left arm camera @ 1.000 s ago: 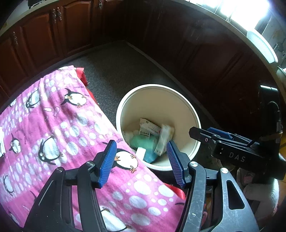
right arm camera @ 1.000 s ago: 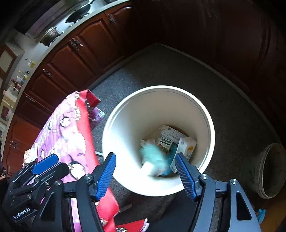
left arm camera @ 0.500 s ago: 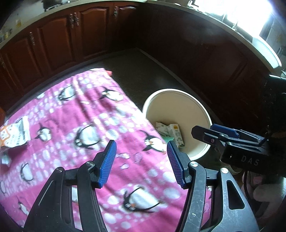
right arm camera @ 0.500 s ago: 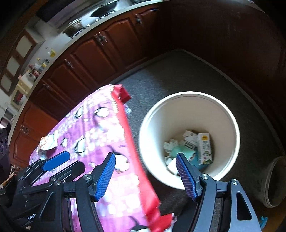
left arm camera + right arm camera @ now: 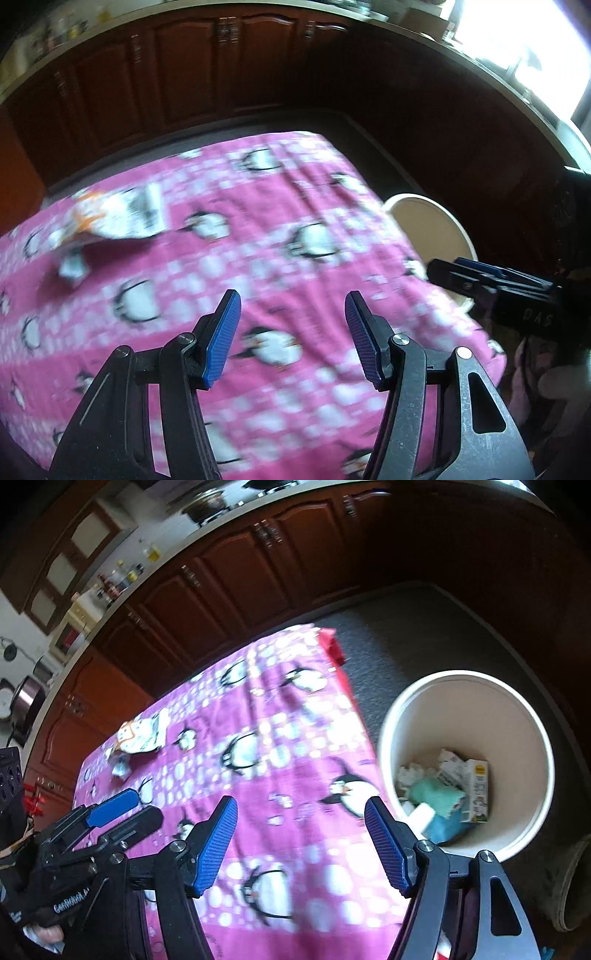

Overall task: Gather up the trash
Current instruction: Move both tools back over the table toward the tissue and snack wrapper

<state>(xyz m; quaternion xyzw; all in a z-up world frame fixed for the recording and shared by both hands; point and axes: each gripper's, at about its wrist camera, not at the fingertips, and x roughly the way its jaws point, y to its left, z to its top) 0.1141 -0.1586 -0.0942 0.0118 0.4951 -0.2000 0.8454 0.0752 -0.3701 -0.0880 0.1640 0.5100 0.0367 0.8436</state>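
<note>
Trash remaining: a white-and-orange printed wrapper (image 5: 142, 734) is lying flat on the far left part of the pink penguin-print cloth (image 5: 280, 746), with a small crumpled scrap (image 5: 120, 768) sitting just beside it on the near side; in the left wrist view the same wrapper (image 5: 118, 214) is showing blurred at the cloth's far left. Collected trash is sitting in the bottom of the white bin (image 5: 465, 686) on the floor to the right of the cloth: a small carton (image 5: 478, 788), a teal wad (image 5: 437, 794), white paper bits. The bin is standing just beside the cloth's right edge, its rim (image 5: 432, 201) partly hidden behind the cloth in the left view. Left gripper (image 5: 291, 332) is hovering over the near middle of the cloth, blue pads spread wide, nothing between them. Right gripper (image 5: 301, 840) is hanging over the cloth's near right part, close to the bin, pads likewise wide apart and empty. Dark wood cabinets (image 5: 236, 572) are running along the back; grey carpet (image 5: 399, 635) is covering the floor.
</note>
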